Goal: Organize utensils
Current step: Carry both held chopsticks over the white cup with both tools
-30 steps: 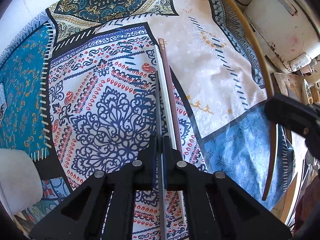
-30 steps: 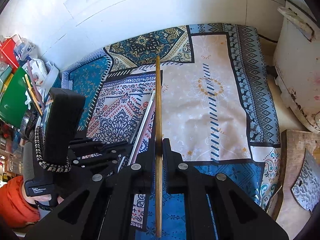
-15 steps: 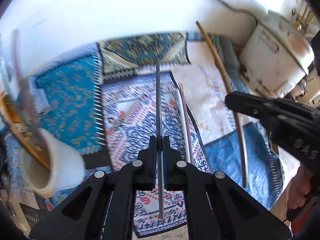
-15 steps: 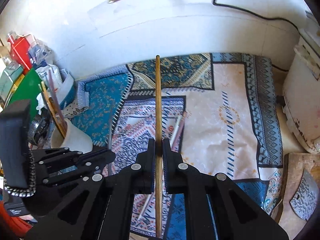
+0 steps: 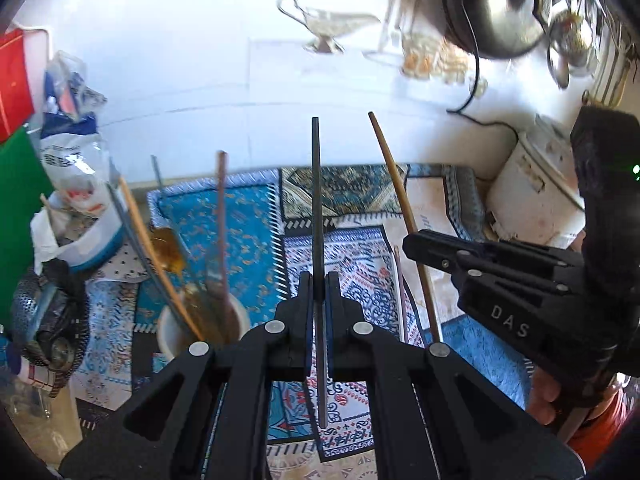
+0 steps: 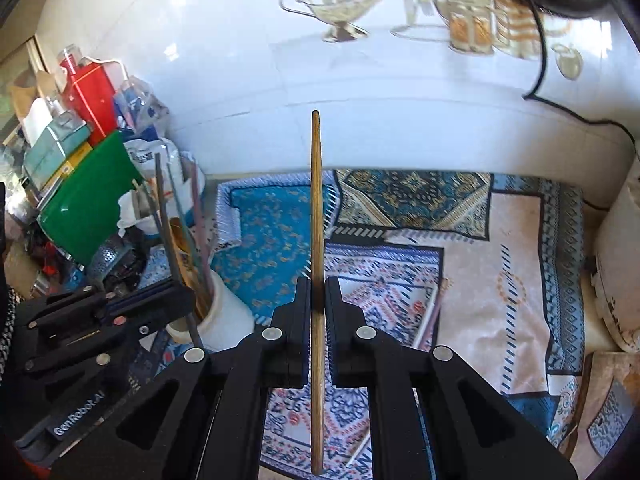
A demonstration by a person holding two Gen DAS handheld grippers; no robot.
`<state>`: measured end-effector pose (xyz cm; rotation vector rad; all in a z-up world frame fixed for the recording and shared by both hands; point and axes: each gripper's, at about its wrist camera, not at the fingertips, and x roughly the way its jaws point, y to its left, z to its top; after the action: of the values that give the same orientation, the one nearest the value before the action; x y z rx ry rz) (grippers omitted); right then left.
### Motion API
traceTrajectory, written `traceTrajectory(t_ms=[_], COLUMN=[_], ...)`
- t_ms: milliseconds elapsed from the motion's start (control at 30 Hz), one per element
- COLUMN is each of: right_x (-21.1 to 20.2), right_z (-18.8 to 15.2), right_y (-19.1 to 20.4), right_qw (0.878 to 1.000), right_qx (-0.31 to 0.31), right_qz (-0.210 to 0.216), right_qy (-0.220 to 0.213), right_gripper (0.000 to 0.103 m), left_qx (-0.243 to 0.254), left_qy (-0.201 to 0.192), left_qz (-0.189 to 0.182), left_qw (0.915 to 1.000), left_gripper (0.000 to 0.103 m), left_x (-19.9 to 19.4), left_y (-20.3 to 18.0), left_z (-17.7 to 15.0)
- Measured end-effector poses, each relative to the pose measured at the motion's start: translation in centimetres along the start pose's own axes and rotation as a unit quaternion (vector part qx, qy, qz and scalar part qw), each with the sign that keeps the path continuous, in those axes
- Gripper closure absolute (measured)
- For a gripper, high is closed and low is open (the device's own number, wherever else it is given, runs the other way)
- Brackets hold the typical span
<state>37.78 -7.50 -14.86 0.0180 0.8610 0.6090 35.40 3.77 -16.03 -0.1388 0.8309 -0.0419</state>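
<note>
My left gripper [image 5: 318,280] is shut on a dark grey chopstick [image 5: 316,200], held upright above the patterned cloth. My right gripper [image 6: 317,284] is shut on a brown wooden chopstick [image 6: 316,208], also upright; it shows in the left wrist view [image 5: 394,184] at the right. A white utensil cup [image 5: 168,332] with several chopsticks and a wooden spoon stands lower left of the left gripper; in the right wrist view the cup [image 6: 228,320] is at the left, behind the left gripper [image 6: 168,300]. A pinkish chopstick [image 6: 434,314] lies on the cloth.
A patchwork cloth [image 6: 500,280] covers the counter. Bottles, bags and a green board [image 6: 88,204] crowd the left. A white rice cooker [image 5: 532,196] stands at the right by a cutting board with a cleaver [image 6: 608,416]. A white tiled wall is behind.
Both grippers have risen and tilted up from the cloth, each with its chopstick. The utensil cup and the wall have come into view; the left gripper is nearer the cup.
</note>
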Motion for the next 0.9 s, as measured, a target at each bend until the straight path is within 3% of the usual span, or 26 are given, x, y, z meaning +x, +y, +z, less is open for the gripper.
traceTrajectory(t_ms=[467, 900], right_x=[0.1, 5.8], right_z=[3.8, 5.1], right_y=[7.2, 10.4], right_qw=[0.997, 0.996], right_qx=[-0.035, -0.033], right_qz=[0.042, 0.066], right_qy=[-0.053, -0.053], right_gripper=[0.097, 0.097], left_qx=[-0.052, -0.096], left_qy=[-0.079, -0.091], left_qz=[0.04, 0.054], left_qw=[0.9947, 0.9897], left_gripper=[0.1, 0.1], left_x=[-6.3, -4.6], left_y=[7.1, 12.0], left_z=[2.5, 3.1])
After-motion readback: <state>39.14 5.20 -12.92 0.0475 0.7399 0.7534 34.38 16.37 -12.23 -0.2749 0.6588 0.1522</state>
